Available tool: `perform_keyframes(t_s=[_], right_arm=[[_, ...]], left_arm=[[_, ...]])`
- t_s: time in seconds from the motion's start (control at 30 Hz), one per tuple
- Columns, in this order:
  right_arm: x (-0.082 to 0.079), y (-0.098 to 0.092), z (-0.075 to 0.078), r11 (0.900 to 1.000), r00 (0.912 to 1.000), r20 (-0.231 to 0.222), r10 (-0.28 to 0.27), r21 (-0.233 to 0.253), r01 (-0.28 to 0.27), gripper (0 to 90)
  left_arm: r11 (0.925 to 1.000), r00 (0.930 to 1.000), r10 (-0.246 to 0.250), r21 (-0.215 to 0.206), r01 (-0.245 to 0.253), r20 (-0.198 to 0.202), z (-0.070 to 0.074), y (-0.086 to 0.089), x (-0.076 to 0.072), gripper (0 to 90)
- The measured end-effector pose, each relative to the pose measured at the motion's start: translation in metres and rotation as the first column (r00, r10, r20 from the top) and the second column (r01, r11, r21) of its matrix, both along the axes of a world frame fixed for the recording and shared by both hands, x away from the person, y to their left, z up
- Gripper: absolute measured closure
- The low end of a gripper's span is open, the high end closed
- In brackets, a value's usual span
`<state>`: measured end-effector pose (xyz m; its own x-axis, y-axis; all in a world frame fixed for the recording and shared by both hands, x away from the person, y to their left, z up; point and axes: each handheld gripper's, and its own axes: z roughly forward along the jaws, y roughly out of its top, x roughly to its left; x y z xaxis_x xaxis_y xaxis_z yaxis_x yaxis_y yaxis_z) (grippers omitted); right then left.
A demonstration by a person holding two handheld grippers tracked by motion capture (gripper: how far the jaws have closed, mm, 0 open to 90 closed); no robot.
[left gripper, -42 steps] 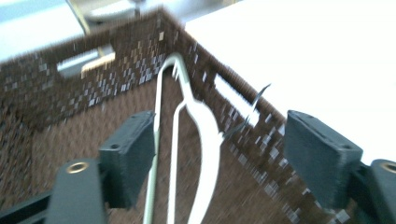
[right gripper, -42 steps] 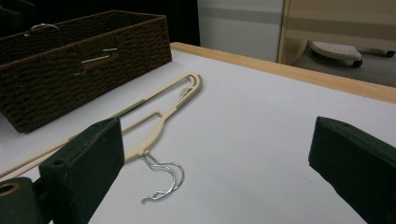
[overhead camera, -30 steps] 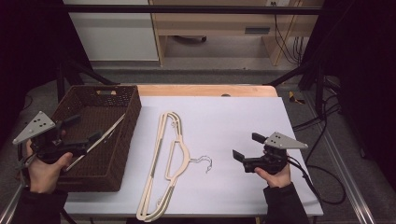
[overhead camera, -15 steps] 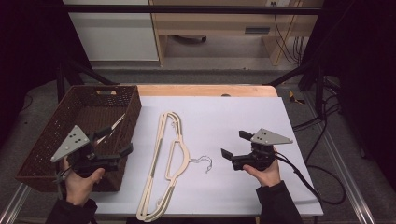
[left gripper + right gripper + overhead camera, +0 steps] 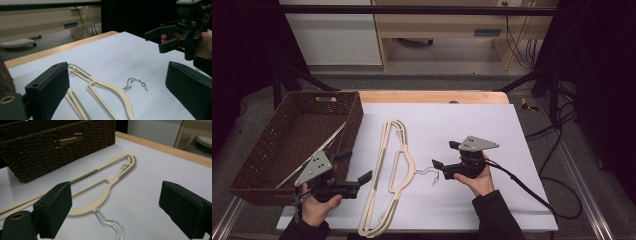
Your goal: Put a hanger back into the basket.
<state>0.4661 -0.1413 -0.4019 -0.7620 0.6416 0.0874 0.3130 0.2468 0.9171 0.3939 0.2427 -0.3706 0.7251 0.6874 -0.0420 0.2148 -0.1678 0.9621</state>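
Observation:
Cream plastic hangers (image 5: 394, 165) lie stacked on the white table cover, their metal hook (image 5: 430, 173) pointing right. My left gripper (image 5: 357, 166) stands open at the basket's front right corner, just left of the hangers, with nothing between its jaws. In the left gripper view the left gripper (image 5: 116, 75) frames the hanger neck (image 5: 110, 87) and the hook (image 5: 136, 82). My right gripper (image 5: 443, 154) is open just right of the hook, facing left. The right gripper view has the right gripper (image 5: 115, 195) above the hanger (image 5: 107, 187) and its hook (image 5: 112, 225).
A dark woven basket (image 5: 259, 160) stands at the left with one cream hanger (image 5: 314, 152) lying inside. The wooden table edge (image 5: 432, 96) runs along the back. A cable (image 5: 532, 192) trails from the right gripper. White cover lies bare at the right.
My left gripper has left the basket's left side and come right to its front corner by the hangers. The right gripper has moved left toward the hook.

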Motion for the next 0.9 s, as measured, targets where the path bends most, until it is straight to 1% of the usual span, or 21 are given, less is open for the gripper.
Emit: perform_keyframes(t_s=[0.1, 0.13, 0.2, 0.3, 0.37, 0.4, 0.43, 0.47, 0.5, 0.53, 0.57, 0.63, 0.7, 0.77, 0.8, 0.9], right_arm=[[0.003, 0.006, -0.008, 1.0, 0.9997, -0.017, 0.018, -0.017, -0.019, 15.5], [0.006, 0.01, -0.013, 0.999, 0.9995, -0.021, 0.025, -0.033, -0.026, 17.8], [0.007, 0.013, -0.016, 0.999, 0.9992, -0.025, 0.031, -0.037, -0.032, 19.0], [0.01, 0.023, -0.024, 0.996, 0.9975, -0.039, 0.059, -0.063, -0.062, 24.6], [0.01, 0.032, -0.031, 0.992, 0.995, -0.048, 0.087, -0.09, -0.091, 28.2], [0.012, 0.039, -0.037, 0.99, 0.9929, -0.067, 0.099, -0.097, -0.105, 31.9], [0.013, 0.043, -0.04, 0.987, 0.9921, -0.07, 0.104, -0.116, -0.112, 33.7], [0.013, 0.043, -0.04, 0.987, 0.9921, -0.07, 0.104, -0.116, -0.112, 33.7], [0.014, 0.046, -0.043, 0.984, 0.9913, -0.075, 0.108, -0.133, -0.117, 36.2], [0.015, 0.051, -0.047, 0.98, 0.9892, -0.082, 0.121, -0.151, -0.133, 39.7], [0.017, 0.056, -0.051, 0.978, 0.9861, -0.099, 0.134, -0.149, -0.148, 45.5], [0.018, 0.057, -0.053, 0.977, 0.9846, -0.106, 0.138, -0.149, -0.153, 47.2], [0.021, 0.06, -0.061, 0.971, 0.983, -0.125, 0.134, -0.183, -0.156, 52.4], [0.023, 0.062, -0.066, 0.966, 0.9791, -0.149, 0.138, -0.196, -0.166, 55.2], [0.024, 0.063, -0.07, 0.963, 0.9783, -0.152, 0.141, -0.208, -0.171, 57.1], [0.026, 0.064, -0.076, 0.96, 0.9745, -0.176, 0.138, -0.218, -0.176, 61.6]], left_arm=[[0.9998, 0.9998, -0.011, 0.017, 0.011, -0.015, -0.007, -0.003, 0.0, 5.0], [0.9997, 0.9997, -0.013, 0.02, 0.014, -0.021, -0.009, -0.004, 0.001, 4.9], [0.9994, 0.9993, -0.017, 0.029, 0.018, -0.033, -0.014, -0.006, 0.002, 4.9], [0.9988, 0.999, -0.021, 0.042, 0.023, -0.039, -0.017, -0.01, 0.003, 4.9], [0.9987, 0.9988, -0.025, 0.043, 0.026, -0.042, -0.018, -0.012, 0.004, 4.9], [0.9985, 0.9988, -0.026, 0.048, 0.028, -0.043, -0.019, -0.012, 0.004, 5.0], [0.9983, 0.9986, -0.028, 0.05, 0.03, -0.045, -0.02, -0.012, 0.004, 5.0], [0.9983, 0.9984, -0.029, 0.049, 0.032, -0.048, -0.021, -0.012, 0.005, 5.0], [0.9982, 0.9983, -0.027, 0.053, 0.03, -0.051, -0.022, -0.012, 0.006, 5.0], [0.998, 0.9983, -0.024, 0.057, 0.027, -0.053, -0.022, -0.012, 0.007, 5.0], [0.9981, 0.9979, -0.023, 0.056, 0.027, -0.06, -0.024, -0.012, 0.008, 5.0], [0.9981, 0.9977, -0.022, 0.057, 0.025, -0.064, -0.025, -0.012, 0.009, 5.0], [0.9979, 0.9978, -0.021, 0.06, 0.025, -0.063, -0.025, -0.012, 0.009, 5.0], [0.9978, 0.9976, -0.021, 0.061, 0.025, -0.065, -0.025, -0.012, 0.009, 5.0], [0.9978, 0.9977, -0.019, 0.062, 0.023, -0.064, -0.025, -0.012, 0.009, 5.0], [0.9979, 0.9978, -0.018, 0.062, 0.022, -0.064, -0.026, -0.011, 0.01, 5.0]])
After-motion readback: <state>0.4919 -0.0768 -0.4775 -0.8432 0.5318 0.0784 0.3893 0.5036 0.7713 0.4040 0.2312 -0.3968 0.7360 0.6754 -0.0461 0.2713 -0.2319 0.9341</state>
